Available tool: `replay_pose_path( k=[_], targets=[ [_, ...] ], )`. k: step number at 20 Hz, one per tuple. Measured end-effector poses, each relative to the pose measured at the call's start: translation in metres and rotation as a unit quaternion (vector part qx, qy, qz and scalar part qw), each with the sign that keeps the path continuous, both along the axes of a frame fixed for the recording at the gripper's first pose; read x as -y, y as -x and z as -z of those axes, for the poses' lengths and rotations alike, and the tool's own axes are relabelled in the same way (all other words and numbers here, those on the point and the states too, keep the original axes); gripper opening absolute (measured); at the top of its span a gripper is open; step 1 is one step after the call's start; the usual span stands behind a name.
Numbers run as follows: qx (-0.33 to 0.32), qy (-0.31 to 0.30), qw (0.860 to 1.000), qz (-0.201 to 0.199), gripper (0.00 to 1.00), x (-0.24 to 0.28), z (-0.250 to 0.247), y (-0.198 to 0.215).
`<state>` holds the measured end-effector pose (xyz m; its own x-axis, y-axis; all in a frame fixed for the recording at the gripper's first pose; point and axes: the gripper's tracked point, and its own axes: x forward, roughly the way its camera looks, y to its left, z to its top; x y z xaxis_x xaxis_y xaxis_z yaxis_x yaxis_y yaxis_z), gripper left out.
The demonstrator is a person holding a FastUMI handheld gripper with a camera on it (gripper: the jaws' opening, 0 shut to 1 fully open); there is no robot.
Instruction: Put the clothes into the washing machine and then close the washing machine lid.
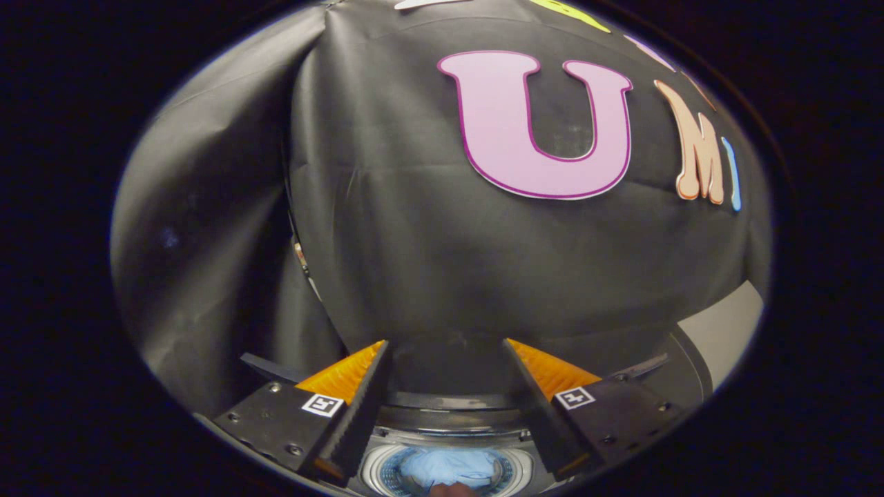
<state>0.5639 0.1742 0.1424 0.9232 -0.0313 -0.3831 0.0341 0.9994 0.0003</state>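
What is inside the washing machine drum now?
Light blue cloth lies in the drum, below the open fingers, which hold nothing. What lies under the cloth is covered.

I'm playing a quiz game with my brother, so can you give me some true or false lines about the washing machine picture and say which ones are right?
1. The gripper has its fingers spread apart with nothing between them. True.
2. The washing machine drum is empty. False: a light blue cloth lies inside it.
3. The washing machine sits low between the fingers. True.
4. The fingers are squeezing the blue cloth. False: they are apart and not touching it.
5. A black cloth wall hangs beyond the fingers. True.
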Motion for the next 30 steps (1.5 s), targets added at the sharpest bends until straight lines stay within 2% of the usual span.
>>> replay_pose_path(
  k=[12, 15, 16, 18, 21, 30],
  targets=[
    [0.018, -0.013, 0.999, -0.027, 0.96, -0.009, 0.013, 0.065],
    [-0.01, -0.024, 0.999, -0.036, 0.97, -0.013, 0.036, 0.083],
    [-0.024, -0.023, 0.999, -0.028, 0.97, -0.01, 0.048, 0.09],
    [-0.004, -0.013, 0.999, -0.039, 0.98, -0.006, 0.054, 0.094],
    [0.005, -0.016, 0.999, -0.034, 0.98, 0.002, 0.067, 0.113],
    [0.049, -0.029, 0.997, -0.05, 0.96, 0.015, 0.046, 0.152]
  ],
)
